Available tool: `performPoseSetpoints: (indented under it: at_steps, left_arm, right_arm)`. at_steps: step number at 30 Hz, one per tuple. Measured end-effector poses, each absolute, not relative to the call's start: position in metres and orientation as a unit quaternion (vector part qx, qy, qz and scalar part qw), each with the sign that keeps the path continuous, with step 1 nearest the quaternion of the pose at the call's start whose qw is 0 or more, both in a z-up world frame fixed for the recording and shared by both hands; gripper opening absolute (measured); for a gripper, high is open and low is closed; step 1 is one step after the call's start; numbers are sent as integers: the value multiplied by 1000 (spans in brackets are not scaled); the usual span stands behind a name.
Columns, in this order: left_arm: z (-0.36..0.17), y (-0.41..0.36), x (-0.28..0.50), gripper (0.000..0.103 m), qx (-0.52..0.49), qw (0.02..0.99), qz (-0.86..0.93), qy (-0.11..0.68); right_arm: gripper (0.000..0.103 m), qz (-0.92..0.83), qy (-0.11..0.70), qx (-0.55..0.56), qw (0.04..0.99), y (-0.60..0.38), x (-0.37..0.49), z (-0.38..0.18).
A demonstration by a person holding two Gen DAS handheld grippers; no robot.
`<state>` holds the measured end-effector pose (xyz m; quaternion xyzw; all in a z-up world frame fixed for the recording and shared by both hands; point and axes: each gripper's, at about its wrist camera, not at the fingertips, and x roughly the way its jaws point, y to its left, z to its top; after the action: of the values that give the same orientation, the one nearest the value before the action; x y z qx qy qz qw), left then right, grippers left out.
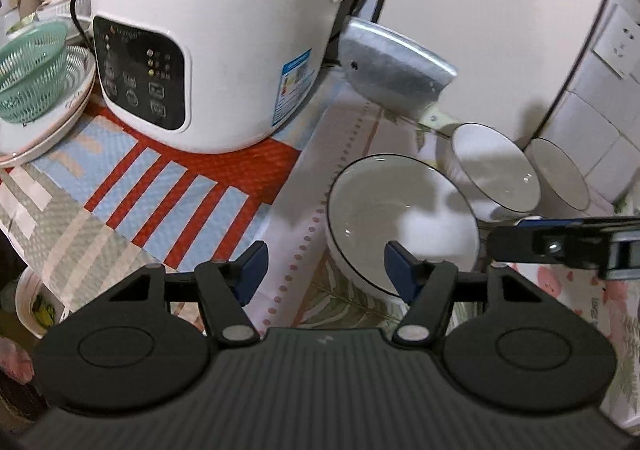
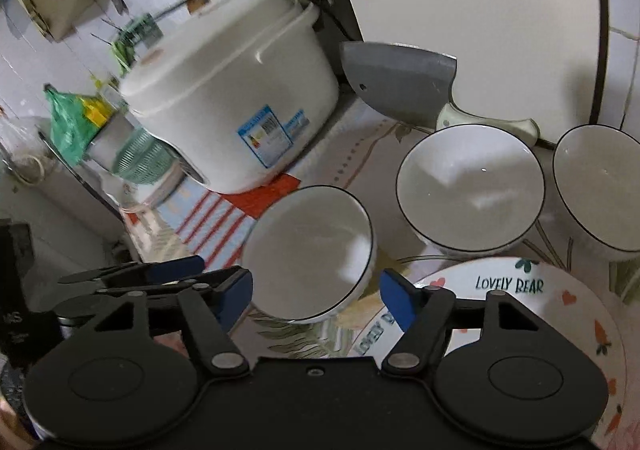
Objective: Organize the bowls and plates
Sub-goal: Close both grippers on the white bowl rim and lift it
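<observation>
Three round white ceramic bowls with thin dark rims are sitting empty on the cloth-covered desk: the nearest bowl is tilting beside the flat printed plate reading "LOVELY BEAR", the middle bowl and the far-right bowl are standing behind it. The left tool, blue-padded, is hovering with its fingers apart, the right one over the nearest bowl's rim; the right tool is likewise parted and clamping nothing, the bowl lying beyond its tips. On the left, a glossy white plastic rice cooker is standing on a red-striped woven mat. A green slotted plastic basket is resting in stacked white plates. A grey steel cleaver is leaning against the wall.
</observation>
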<state>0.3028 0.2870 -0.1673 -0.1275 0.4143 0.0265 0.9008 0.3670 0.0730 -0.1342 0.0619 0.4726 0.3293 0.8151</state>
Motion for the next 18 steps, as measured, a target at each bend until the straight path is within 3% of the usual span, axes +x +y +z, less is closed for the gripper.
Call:
performPoseSetpoints:
  at_steps: [13, 18]
  left_arm:
    - [-188, 286, 328, 30, -152, 879, -3, 452]
    - [-190, 291, 330, 21, -189, 871, -10, 454]
  right_arm:
    - [43, 292, 482, -45, 825, 109, 398, -162]
    - [17, 287, 494, -52, 819, 113, 407, -173]
